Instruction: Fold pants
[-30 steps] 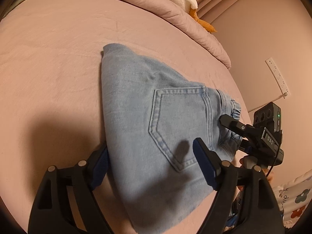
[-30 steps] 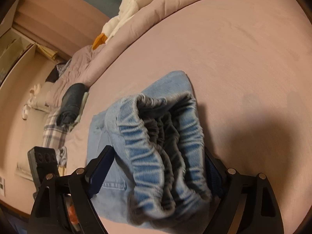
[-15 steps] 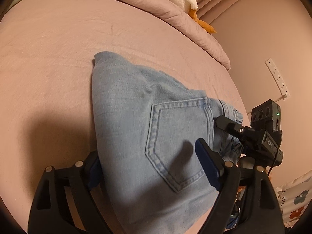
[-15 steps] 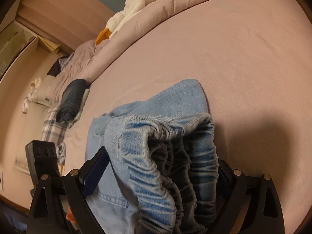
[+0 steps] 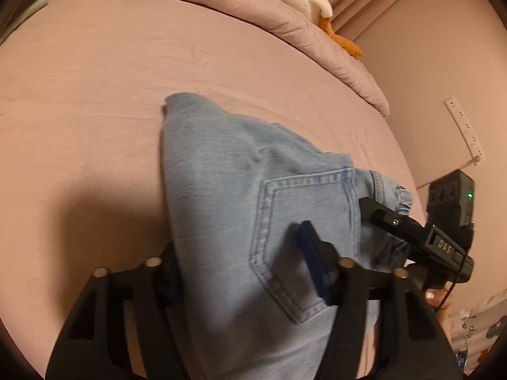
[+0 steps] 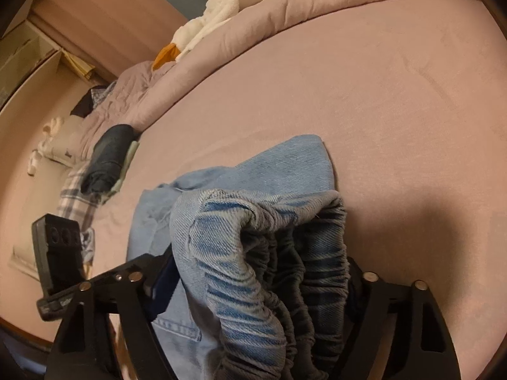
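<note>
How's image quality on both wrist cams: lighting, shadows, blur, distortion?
Left wrist: warm dim light, strong fisheye bend with dark corners, a big soft shadow on the bedsheet left of the jeans, slight blur on the denim near the left gripper. Right wrist: same warm cast and bend, shadow on the sheet right of the elastic waistband, which reads fairly sharp.

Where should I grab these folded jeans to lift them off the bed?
Judging by how they lie, take the jeans at the near edge, from the near side: one gripper on the bunched elastic waistband, the other beside the back pocket. Both edges are thick, stacked layers, so the fold should hold.
</note>
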`<state>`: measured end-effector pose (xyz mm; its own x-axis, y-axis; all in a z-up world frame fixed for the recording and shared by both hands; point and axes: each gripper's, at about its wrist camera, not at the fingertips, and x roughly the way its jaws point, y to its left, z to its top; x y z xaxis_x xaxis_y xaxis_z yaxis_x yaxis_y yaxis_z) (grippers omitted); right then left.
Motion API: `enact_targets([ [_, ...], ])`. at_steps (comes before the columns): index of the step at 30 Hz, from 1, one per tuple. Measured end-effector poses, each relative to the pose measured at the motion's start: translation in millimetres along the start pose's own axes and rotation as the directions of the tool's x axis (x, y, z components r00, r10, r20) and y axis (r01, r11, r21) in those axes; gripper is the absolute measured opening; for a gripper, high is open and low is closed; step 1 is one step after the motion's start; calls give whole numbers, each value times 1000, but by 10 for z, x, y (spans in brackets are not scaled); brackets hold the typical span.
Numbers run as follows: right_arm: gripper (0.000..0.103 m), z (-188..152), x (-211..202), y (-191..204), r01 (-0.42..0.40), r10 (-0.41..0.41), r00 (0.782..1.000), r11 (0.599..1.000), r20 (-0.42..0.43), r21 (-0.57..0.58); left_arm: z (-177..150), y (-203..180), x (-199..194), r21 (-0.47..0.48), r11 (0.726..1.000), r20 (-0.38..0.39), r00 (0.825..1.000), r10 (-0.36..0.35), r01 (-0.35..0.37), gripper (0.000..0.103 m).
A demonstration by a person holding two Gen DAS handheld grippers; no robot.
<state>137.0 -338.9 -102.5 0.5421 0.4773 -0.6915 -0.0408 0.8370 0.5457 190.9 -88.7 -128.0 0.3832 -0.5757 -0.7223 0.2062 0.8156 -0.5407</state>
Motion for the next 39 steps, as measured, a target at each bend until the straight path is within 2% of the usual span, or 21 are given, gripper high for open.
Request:
enact_targets([
  [3,73,-18,-25,58,34,-33,999,999,21,-14,11,80,-23,-43,999,-1,1000,13,-13,39],
  [9,64,-81,-144,299,116,-107,990,988,90,-101,-18,19,-78,-41,998,22,999,44,-43,29],
  [12,61,-105,-208,390,149,-135,984,981,119,-125,-38,6,-143,-67,997,50,998,31,-28,20],
  [18,57,-187,-380,603,149,-118,975,975,188,-163,-109,-136,-307,-22,998,95,994,54,-52,13],
  [24,57,-271,-419,726,122,-87,976,978,199,-172,-216,-126,-505,-24,998,126,990,58,-55,12],
  [29,57,-376,-450,842,92,-56,978,981,203,-173,-322,-127,-723,-18,996,161,983,86,-85,12],
  [39,57,-516,-489,1178,56,-8,980,970,197,-236,-506,-54,-1086,-38,992,213,969,123,-118,12],
])
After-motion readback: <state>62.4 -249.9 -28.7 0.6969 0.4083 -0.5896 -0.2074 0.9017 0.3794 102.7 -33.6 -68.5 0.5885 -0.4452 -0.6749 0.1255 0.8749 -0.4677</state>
